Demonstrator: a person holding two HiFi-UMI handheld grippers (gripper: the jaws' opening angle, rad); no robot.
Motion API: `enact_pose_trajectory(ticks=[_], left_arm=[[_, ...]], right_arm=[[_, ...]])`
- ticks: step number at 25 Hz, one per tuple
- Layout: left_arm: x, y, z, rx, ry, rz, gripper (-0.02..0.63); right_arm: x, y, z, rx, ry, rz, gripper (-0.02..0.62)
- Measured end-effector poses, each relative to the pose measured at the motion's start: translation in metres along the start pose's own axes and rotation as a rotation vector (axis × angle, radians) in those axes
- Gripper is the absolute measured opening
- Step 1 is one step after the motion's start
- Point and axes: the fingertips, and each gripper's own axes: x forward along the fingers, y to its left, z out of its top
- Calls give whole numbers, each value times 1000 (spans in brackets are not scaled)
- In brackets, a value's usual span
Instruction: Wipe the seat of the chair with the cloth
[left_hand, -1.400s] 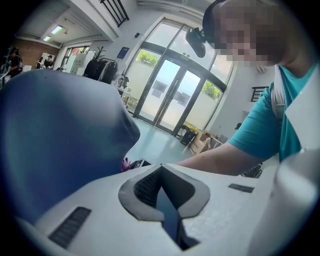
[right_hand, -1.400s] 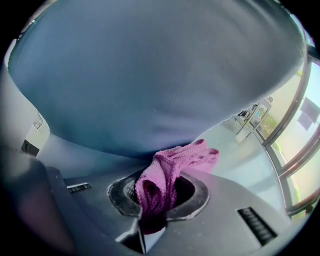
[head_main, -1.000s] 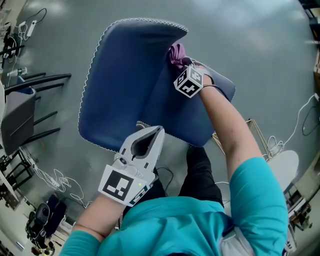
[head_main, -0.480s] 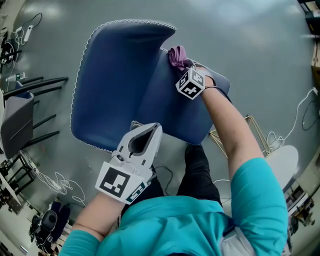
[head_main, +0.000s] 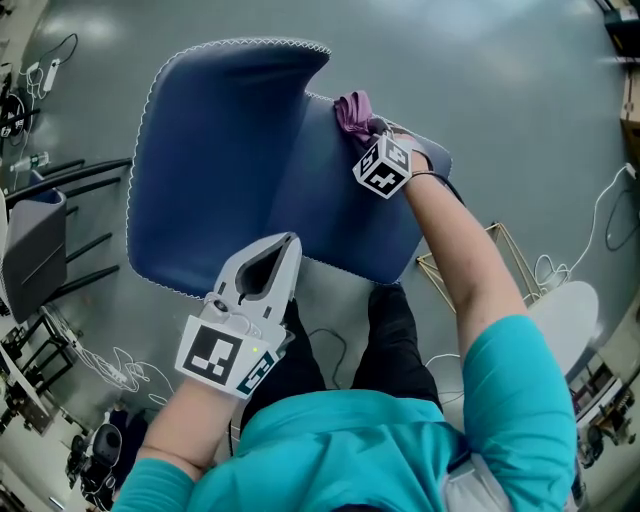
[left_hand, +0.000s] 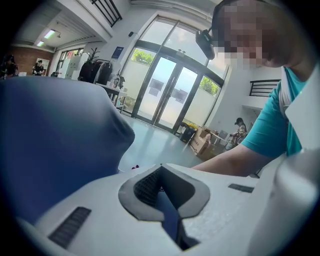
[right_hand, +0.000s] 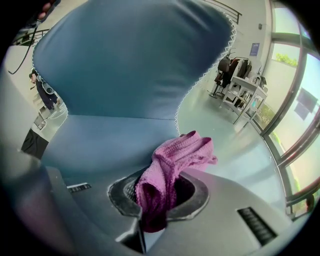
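A blue chair fills the head view, its backrest at the left and its seat at the right. A pink cloth lies on the seat's far right edge, where seat meets backrest. My right gripper is shut on it. In the right gripper view the cloth bunches out from between the jaws of the right gripper above the seat. My left gripper is at the seat's near edge, and a blue strip of that edge sits between its closed jaws.
Black chair legs stand on the grey floor at the left. Loose cables lie at the lower left. A wire frame and a white round object are at the right. The person's legs are just below the seat.
The chair has swung left in the head view, and my left gripper has moved left with its near edge. The right gripper and cloth have stayed near the seat's far right edge.
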Motion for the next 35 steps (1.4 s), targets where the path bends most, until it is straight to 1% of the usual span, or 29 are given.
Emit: enact_pose_trajectory(ticks=[4, 15, 25, 35], left_arm=[[1, 1, 2, 4, -2, 16, -13], [5, -9, 11, 17, -8, 14, -14], [5, -15, 15, 27, -9, 6, -13], [10, -23, 14, 36, -13, 10, -13]], right_arm=[[-7, -2, -16, 2, 7, -1, 55], [-24, -8, -46, 5, 33, 3, 55], [-43, -10, -80, 62, 60, -8, 55], [-56, -9, -105, 85, 75, -15, 55]])
